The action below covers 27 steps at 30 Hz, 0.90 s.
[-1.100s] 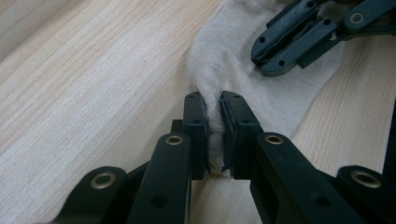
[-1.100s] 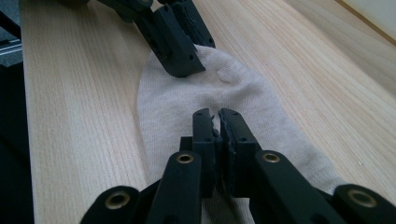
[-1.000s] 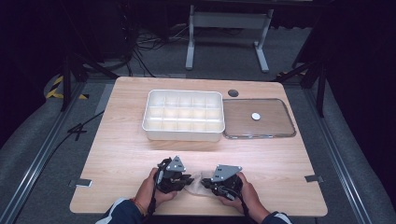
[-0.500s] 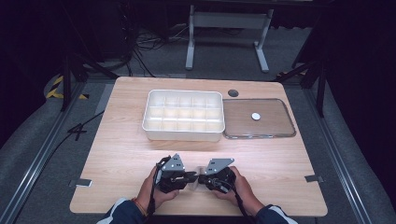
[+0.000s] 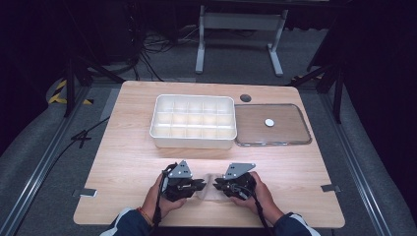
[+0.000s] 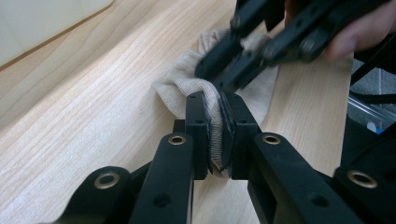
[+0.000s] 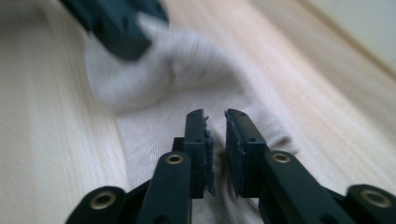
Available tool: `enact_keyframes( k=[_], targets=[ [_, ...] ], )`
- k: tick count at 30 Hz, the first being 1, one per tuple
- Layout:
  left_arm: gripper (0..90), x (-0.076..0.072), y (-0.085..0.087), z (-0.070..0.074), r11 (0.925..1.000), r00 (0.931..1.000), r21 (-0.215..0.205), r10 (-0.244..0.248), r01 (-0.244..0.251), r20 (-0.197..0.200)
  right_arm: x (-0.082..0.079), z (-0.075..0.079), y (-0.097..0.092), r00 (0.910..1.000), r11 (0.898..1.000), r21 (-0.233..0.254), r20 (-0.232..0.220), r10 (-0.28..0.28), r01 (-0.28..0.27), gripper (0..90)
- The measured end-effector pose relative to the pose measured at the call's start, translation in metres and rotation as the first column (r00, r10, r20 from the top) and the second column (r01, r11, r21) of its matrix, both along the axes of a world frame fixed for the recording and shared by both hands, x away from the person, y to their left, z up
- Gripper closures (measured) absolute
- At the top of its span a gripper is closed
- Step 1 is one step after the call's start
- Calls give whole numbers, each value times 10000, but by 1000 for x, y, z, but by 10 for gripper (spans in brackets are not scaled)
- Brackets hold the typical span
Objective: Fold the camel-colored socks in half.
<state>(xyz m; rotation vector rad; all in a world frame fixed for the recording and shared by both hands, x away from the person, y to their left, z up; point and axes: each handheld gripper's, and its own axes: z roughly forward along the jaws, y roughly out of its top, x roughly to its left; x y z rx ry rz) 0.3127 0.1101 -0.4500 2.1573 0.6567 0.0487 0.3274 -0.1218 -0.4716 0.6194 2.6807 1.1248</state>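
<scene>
Down near the table's (image 5: pixel 123 162) front edge, a beige knit sock (image 6: pixel 187 88) lying flat between both hand-held tools. Left gripper (image 6: pixel 214 135) clamped on a bunched fold of sock, jaws pressed tight against the fabric. Right gripper (image 7: pixel 215 140) low over the sock, jaws parted by a narrow gap, nothing visibly pinched between them. Farther back, a white compartment tray (image 5: pixel 193 121) beside a clear lid (image 5: pixel 273 125).

Beige ribbed cloth (image 6: pixel 187 84), black claws, pale wood-grain table (image 5: pixel 133 162), white tray (image 5: pixel 193 120), perhaps clear lid (image 5: pixel 273 125).
</scene>
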Motion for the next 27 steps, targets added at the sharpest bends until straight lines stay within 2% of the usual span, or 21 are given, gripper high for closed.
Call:
enact_keyframes(
  k=[2, 5, 6, 9, 11, 12, 13, 15, 16, 18, 20, 21, 22, 23, 24, 25, 27],
  targets=[
    [823, 0, -4, 0, 9999, 9999, 14, -110, 110, 131, 0, -2, 2, 9999, 10000, 40, 84, 67, -67, 812],
    [823, 1, -9, 0, 9999, 9999, -55, -108, 109, 123, 2, -4, 3, 9999, 9998, 169, 138, -60, 57, 817],
    [823, 2, -11, 0, 9999, 9998, 51, -119, 118, 188, 2, -5, 4, 9998, 9997, 229, 182, -76, 72, 817],
    [824, 4, -15, -3, 9998, 9999, 151, -100, 98, 123, 2, -5, 4, 9998, 9991, 408, 202, -83, 75, 752],
    [823, 5, -13, -3, 9995, 9996, 287, -166, 159, 225, 2, -3, 0, 9998, 9987, 502, 193, -8, -2, 723],
    [824, 5, -11, -1, 9998, 9998, 209, -43, 39, 209, 0, 6, -8, 9992, 9975, 701, 398, -32, 4, 719],
    [823, 5, -11, -1, 9998, 9998, 209, -43, 39, 209, 0, 6, -8, 9992, 9975, 701, 398, -32, 4, 719],
    [824, 5, -8, 0, 9999, 9999, 133, 89, -91, 147, -3, 15, -20, 9987, 9965, 840, 499, -56, 13, 714],
    [824, 5, -7, -1, 9999, 9999, 113, 62, -64, 141, -6, 19, -28, 9966, 9980, 630, 820, -94, 42, 705],
    [823, 6, -7, -1, 9999, 9999, 105, 71, -73, 141, -7, 23, -45, 9944, 9984, 429, 974, -415, 374, 676],
    [823, 6, -9, 0, 9999, 9999, 93, 49, -51, 161, -5, 21, -60, 9938, 9957, 494, 745, -821, 785, 643],
    [822, 6, -10, -1, 10000, 9999, 15, 46, -46, 108, -3, 19, -66, 9943, 9937, 634, 478, -950, 919, 639],
    [822, 6, -10, -1, 10000, 9999, 15, 46, -46, 108, -3, 19, -66, 9943, 9937, 634, 478, -950, 919, 639],
    [822, 7, -11, 0, 10000, 10000, 37, 18, -19, 84, 1, 13, -72, 9944, 9931, 542, 108, -1048, 1041, 638],
    [822, 7, -12, 0, 10000, 10000, 42, -9, 8, 82, 1, 11, -71, 9947, 9937, 432, -30, -1032, 1032, 638],
    [822, 7, -12, 0, 10000, 10000, 42, -9, 8, 82, 1, 11, -71, 9947, 9937, 432, -30, -1032, 1032, 638],
    [822, 8, -14, 3, 10000, 9999, 81, -52, 51, 106, 4, 4, -69, 9949, 9949, 65, -98, -1007, 1007, 648]
  ],
)
